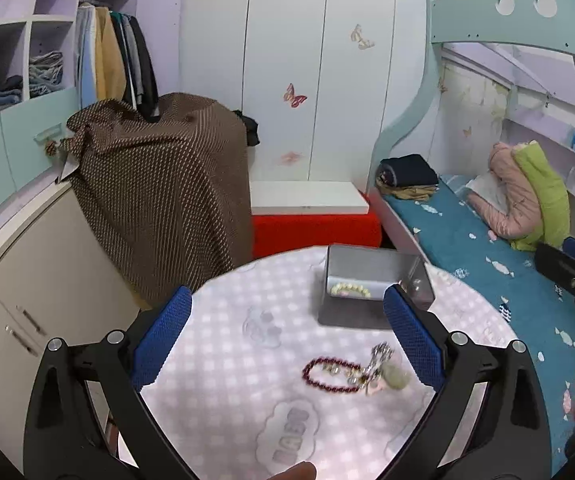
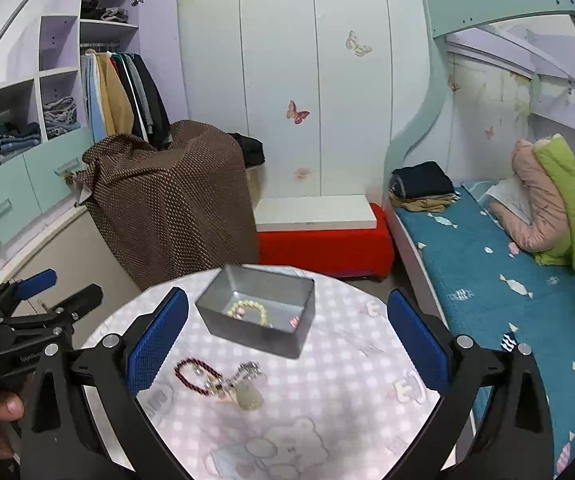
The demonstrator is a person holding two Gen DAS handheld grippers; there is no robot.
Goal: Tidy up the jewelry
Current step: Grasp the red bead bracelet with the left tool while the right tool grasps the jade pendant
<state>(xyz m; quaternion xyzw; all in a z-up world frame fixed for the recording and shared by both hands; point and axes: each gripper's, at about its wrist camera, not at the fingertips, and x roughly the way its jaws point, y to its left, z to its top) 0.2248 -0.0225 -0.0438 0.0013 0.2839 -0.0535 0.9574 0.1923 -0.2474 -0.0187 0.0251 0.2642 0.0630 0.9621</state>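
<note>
bedroom scene: a round tabletop (image 2: 327,412) under a pink checked cloth stands near a bed (image 2: 499,280) with a teal cover. on it sits a grey metal box (image 2: 259,312), open at the top, with a pale bead bracelet (image 2: 247,311) already lying inside. just in front of the box, still out on the cloth, lie a dark red bead bracelet (image 2: 191,376) and, touching it, a tangle of silvery chain with a pale green pendant (image 2: 249,398). left tongs (image 1: 287,340) and right tongs (image 2: 287,344) both hover above the cloth, blue pads spread wide, gripping nothing. by the look of it, one piece is stowed and the rest await collection.
</note>
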